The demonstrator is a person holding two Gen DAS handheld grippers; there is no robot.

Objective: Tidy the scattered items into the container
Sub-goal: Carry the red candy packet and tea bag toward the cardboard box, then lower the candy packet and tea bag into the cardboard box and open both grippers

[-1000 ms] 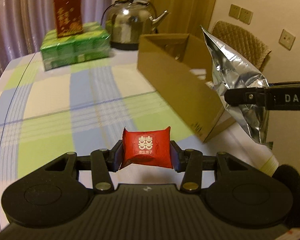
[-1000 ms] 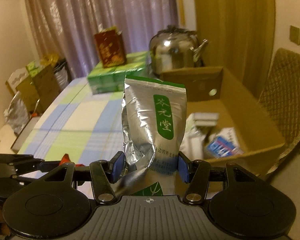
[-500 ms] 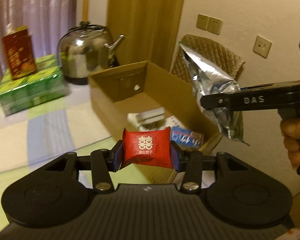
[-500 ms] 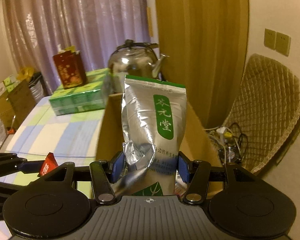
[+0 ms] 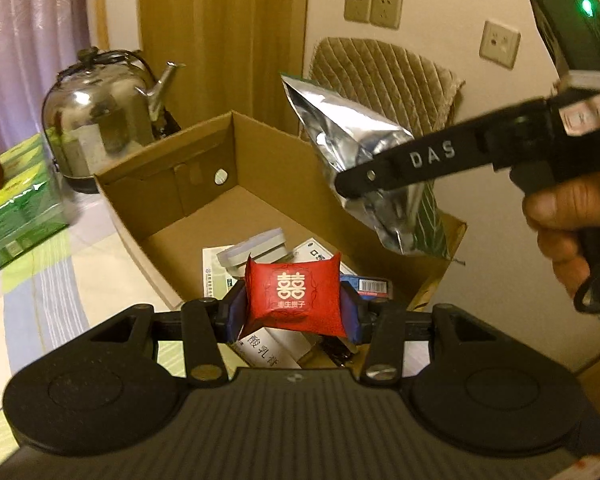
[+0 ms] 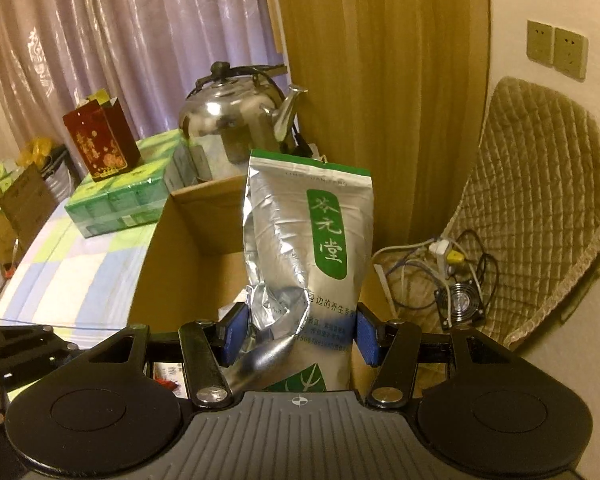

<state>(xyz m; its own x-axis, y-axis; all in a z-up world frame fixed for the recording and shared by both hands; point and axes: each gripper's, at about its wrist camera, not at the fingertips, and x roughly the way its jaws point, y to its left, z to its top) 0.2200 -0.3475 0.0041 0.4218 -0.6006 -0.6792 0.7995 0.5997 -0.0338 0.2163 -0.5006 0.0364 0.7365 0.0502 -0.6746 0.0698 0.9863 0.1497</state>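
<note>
Two items are held above the cardboard box [image 5: 260,152]: a red packet [image 5: 295,295] clamped in the left gripper [image 5: 294,314], a foil pouch [image 6: 306,264] in the right gripper [image 6: 300,338]. Release into the box seems required next.

The foil pouch [image 6: 306,264] is crinkled, shiny silver with a green label; the red packet [image 5: 294,294] looks like glossy wrapper; the cardboard box [image 5: 260,156] is matt brown; the kettle [image 6: 236,116] is polished metal; the tablecloth [image 6: 80,264] is smooth checked cloth; the chair cover [image 6: 540,200] is quilted fabric
</note>
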